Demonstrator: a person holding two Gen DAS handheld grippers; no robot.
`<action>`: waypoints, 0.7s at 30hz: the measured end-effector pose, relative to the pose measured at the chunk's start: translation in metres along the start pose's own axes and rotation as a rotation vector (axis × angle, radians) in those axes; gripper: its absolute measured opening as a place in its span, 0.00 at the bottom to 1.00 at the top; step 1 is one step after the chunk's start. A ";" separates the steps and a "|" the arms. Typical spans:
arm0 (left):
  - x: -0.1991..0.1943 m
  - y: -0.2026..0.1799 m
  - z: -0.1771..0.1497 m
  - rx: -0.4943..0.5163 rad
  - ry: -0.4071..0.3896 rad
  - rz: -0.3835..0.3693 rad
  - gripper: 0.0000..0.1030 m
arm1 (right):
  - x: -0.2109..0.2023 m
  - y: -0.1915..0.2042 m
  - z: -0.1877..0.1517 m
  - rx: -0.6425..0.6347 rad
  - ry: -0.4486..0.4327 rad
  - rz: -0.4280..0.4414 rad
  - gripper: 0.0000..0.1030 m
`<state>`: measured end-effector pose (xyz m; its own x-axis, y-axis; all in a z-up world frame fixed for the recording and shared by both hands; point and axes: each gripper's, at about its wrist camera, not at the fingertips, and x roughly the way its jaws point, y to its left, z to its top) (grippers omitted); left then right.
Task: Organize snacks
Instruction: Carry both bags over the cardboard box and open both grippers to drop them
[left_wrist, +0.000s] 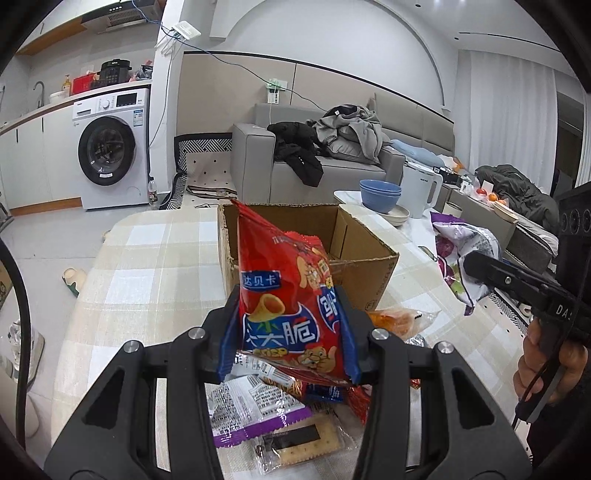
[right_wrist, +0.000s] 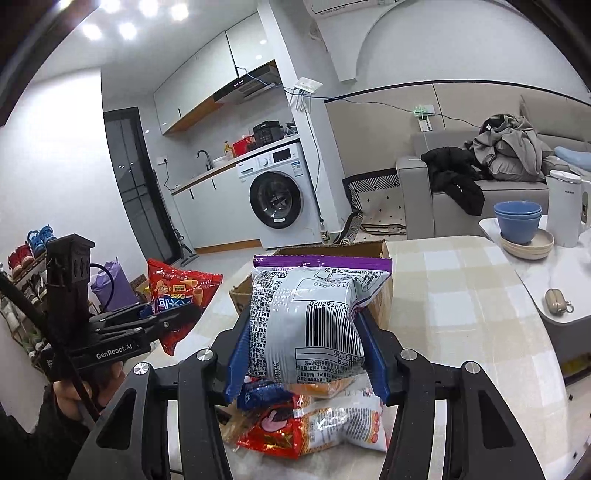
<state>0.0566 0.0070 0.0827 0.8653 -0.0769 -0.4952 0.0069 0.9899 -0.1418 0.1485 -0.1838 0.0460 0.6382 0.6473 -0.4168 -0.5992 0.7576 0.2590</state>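
Observation:
My left gripper (left_wrist: 288, 332) is shut on a red crisp bag (left_wrist: 284, 295) and holds it upright above the table, just in front of an open cardboard box (left_wrist: 365, 273). My right gripper (right_wrist: 304, 347) is shut on a white and purple snack bag (right_wrist: 306, 321), held up in front of the same box (right_wrist: 376, 254). The left gripper with the red bag (right_wrist: 177, 291) also shows at the left of the right wrist view. The right gripper's purple bag (left_wrist: 461, 251) shows at the right of the left wrist view. Several loose snack packets (right_wrist: 314, 424) lie on the table below.
The table has a checked cloth (left_wrist: 147, 266). Blue bowls (left_wrist: 380, 194) on a plate and a white kettle (left_wrist: 421, 188) stand beyond the box. A small pouch (right_wrist: 556, 301) lies at the right. A sofa with clothes and a washing machine are behind.

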 end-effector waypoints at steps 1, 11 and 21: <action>0.001 -0.001 0.002 0.001 -0.002 0.002 0.41 | 0.002 -0.002 0.003 0.002 -0.003 -0.002 0.53; 0.016 0.004 0.024 -0.008 0.006 0.007 0.41 | 0.020 -0.008 0.020 0.009 0.004 -0.011 0.53; 0.034 0.004 0.039 -0.011 0.028 0.014 0.41 | 0.042 -0.011 0.033 0.022 0.036 -0.007 0.53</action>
<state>0.1055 0.0132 0.0991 0.8510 -0.0668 -0.5210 -0.0105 0.9895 -0.1441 0.1976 -0.1623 0.0545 0.6246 0.6387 -0.4493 -0.5837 0.7641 0.2747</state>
